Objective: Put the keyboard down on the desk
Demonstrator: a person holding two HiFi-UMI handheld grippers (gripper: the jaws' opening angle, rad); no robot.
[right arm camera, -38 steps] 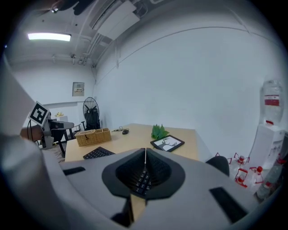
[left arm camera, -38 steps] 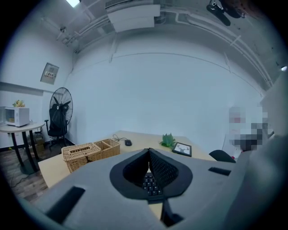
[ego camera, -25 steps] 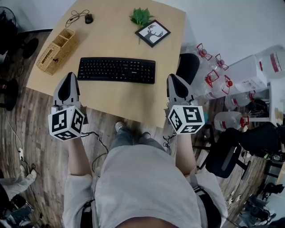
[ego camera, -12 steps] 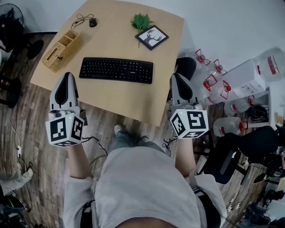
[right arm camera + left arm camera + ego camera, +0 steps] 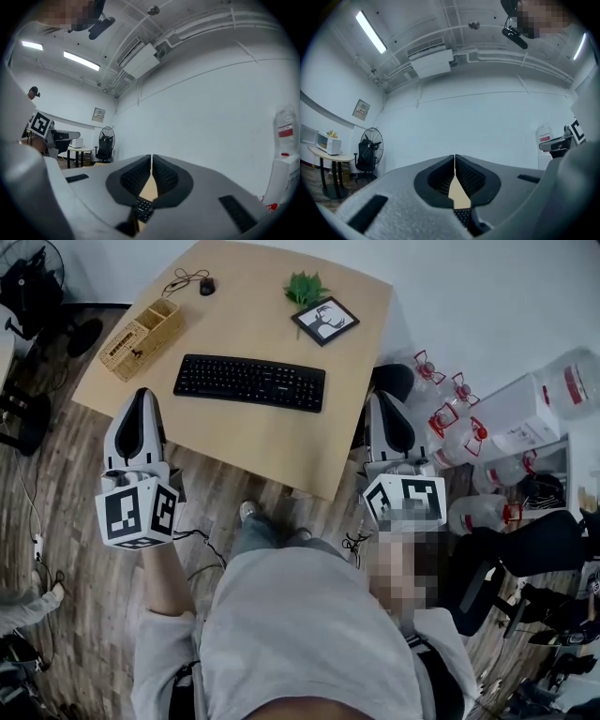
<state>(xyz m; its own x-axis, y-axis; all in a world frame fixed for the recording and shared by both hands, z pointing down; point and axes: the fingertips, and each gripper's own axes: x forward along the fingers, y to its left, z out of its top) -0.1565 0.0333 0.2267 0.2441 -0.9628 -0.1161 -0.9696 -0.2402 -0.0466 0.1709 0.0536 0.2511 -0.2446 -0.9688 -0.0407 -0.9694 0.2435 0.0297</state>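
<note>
At the far left a black fan (image 5: 26, 276) stands on the wood floor (image 5: 66, 521). A wicker basket (image 5: 141, 337) sits on the left part of the counter (image 5: 272, 442), lying at an angle near that edge. The left tongs (image 5: 142, 394) hang over the counter's near-left corner, clenched tip to tip with nothing between them (the left gripper view shows only a sliver of tan counter through the gap behind the tips). They are well apart from the keyboard.

A black mouse (image 5: 206, 285) with its coiled cable lies at the far edge of the counter, beyond the basket. The black keyboard (image 5: 250, 382) lies flat near the middle of the counter, long side across, touched by neither tongs. Behind it, to the right, a small green plant (image 5: 307, 287) stands just beside a black picture frame (image 5: 324, 321) that lies tilted on the counter.

The right tongs (image 5: 384, 397) hover off the counter's right edge, also clenched and empty; in the right gripper view a few keyboard keys show below the closed tips. Further right, clear water jugs (image 5: 450, 418) with red handles stand on the floor against the wall, and a black chair (image 5: 506, 559) sits nearer the person.
</note>
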